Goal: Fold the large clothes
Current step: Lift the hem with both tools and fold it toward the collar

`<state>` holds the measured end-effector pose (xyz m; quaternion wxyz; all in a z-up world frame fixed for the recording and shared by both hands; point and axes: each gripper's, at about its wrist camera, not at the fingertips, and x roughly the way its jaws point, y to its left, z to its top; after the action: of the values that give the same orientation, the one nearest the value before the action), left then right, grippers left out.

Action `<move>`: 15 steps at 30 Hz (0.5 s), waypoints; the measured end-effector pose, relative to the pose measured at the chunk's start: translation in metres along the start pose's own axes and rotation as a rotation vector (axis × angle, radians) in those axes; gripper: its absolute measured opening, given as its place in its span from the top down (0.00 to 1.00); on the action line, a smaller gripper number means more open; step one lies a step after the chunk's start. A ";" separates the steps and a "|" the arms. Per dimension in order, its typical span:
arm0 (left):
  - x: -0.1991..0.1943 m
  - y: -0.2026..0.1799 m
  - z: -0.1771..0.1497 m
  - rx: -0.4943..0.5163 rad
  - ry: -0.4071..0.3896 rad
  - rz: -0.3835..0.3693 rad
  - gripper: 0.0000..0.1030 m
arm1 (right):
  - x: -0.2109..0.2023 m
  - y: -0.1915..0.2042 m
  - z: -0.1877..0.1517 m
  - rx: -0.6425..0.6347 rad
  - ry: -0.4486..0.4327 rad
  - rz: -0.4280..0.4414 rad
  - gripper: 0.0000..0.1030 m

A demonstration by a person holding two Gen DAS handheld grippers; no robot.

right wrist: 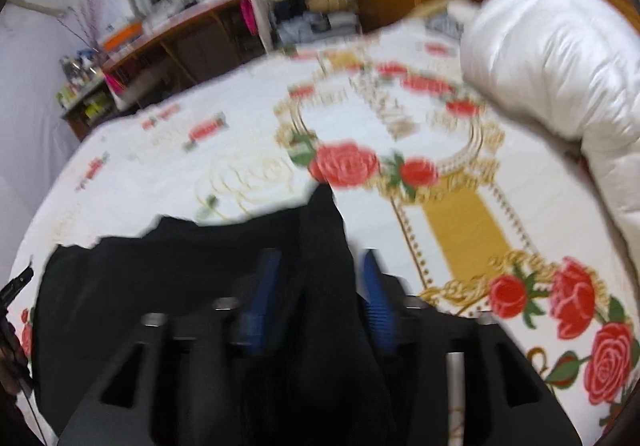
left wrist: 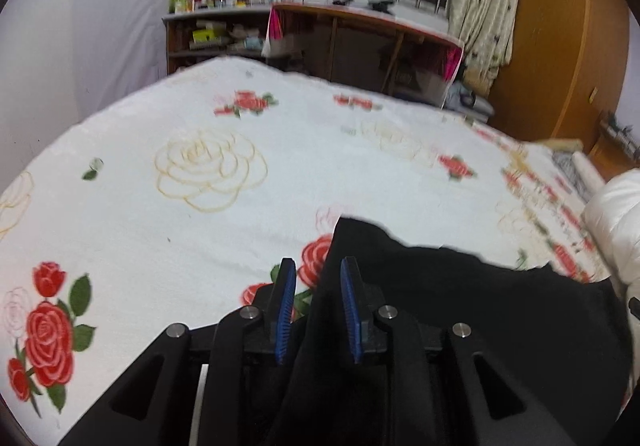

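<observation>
A black garment (left wrist: 460,306) lies on the rose-patterned bedspread (left wrist: 200,226). One top corner of it runs up between the fingers of my left gripper (left wrist: 317,274). The jaws stand apart there, with bedspread showing between the left pad and the cloth. In the blurred right wrist view the same black garment (right wrist: 160,266) spreads to the left. A raised fold of it sits between the fingers of my right gripper (right wrist: 320,270). Those jaws are wide apart and the blue pads (right wrist: 376,286) do not press on the cloth.
A white puffy quilted item (right wrist: 552,57) lies at the bed's right side and also shows in the left view (left wrist: 616,213). Beyond the bed stand a cluttered shelf (left wrist: 224,33), a wooden desk (left wrist: 360,29) under the window, and a wooden wardrobe (left wrist: 560,25).
</observation>
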<state>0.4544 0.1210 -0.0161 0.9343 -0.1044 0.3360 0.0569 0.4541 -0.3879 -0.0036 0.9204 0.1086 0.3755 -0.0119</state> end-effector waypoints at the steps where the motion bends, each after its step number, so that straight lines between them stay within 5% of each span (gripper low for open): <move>1: -0.011 -0.001 -0.001 -0.006 -0.017 -0.013 0.76 | -0.011 0.004 -0.004 -0.006 -0.022 0.013 0.41; 8: -0.055 -0.068 -0.051 0.087 -0.039 -0.238 0.76 | -0.027 0.057 -0.070 -0.104 -0.017 0.069 0.41; 11: -0.021 -0.088 -0.069 0.160 0.013 -0.178 0.76 | 0.004 0.065 -0.077 -0.153 0.011 0.013 0.41; 15: 0.025 -0.067 -0.072 0.017 0.079 -0.147 0.77 | 0.040 0.057 -0.065 -0.140 0.001 -0.011 0.41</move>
<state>0.4417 0.0398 -0.0756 0.9229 -0.1229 0.3643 -0.0191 0.4441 -0.3158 -0.0658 0.9254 0.0419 0.3766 0.0094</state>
